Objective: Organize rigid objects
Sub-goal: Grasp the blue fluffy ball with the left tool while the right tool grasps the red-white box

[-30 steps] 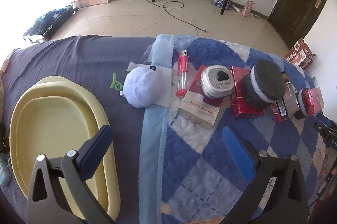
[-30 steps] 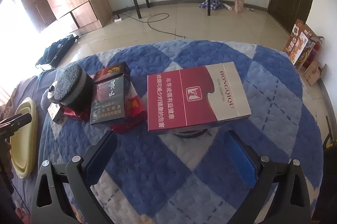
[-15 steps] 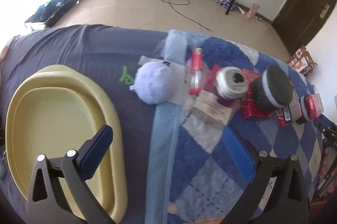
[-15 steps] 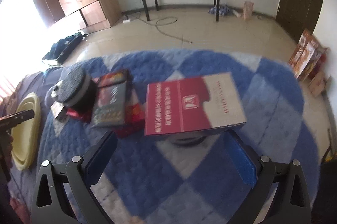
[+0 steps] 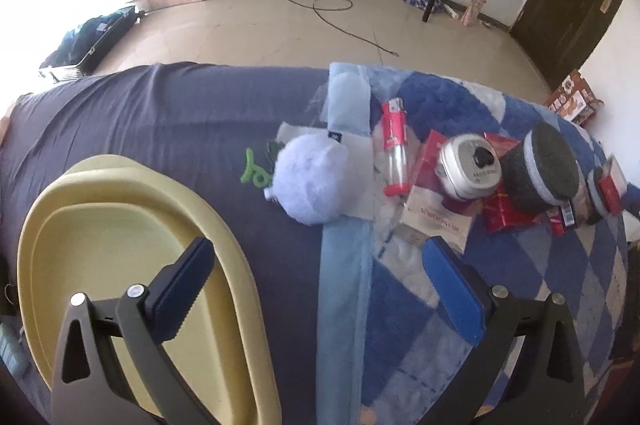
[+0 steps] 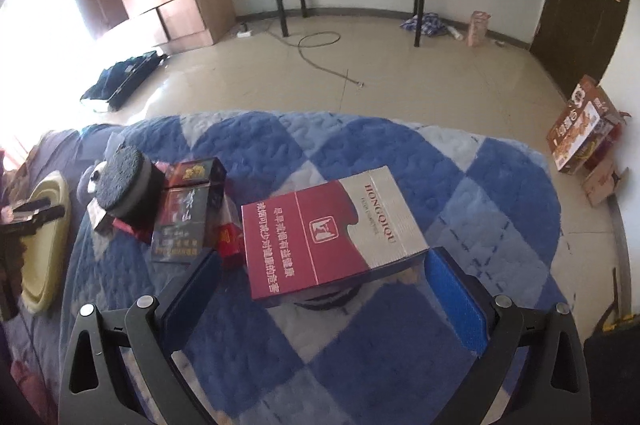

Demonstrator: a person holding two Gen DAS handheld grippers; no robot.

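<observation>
At lower left of the left view, pale yellow oval plastic tray point(image 5: 120, 265) bare, nothing sorted yet. Mid-frame in the right view, red-and-silver carton point(image 6: 332, 229) and neighbours unmoved on the bed; left tool point(image 5: 316, 289) and right tool point(image 6: 320, 297) both spread wide, grasping nothing.

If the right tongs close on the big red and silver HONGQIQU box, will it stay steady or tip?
The HONGQIQU box is perched on a smaller round object, overhanging it on all sides, so a push would probably tip it. It looks like thin cardboard, likely light and crushable. It nearly fills the gap of the open right tongs, so grip gently.
</observation>
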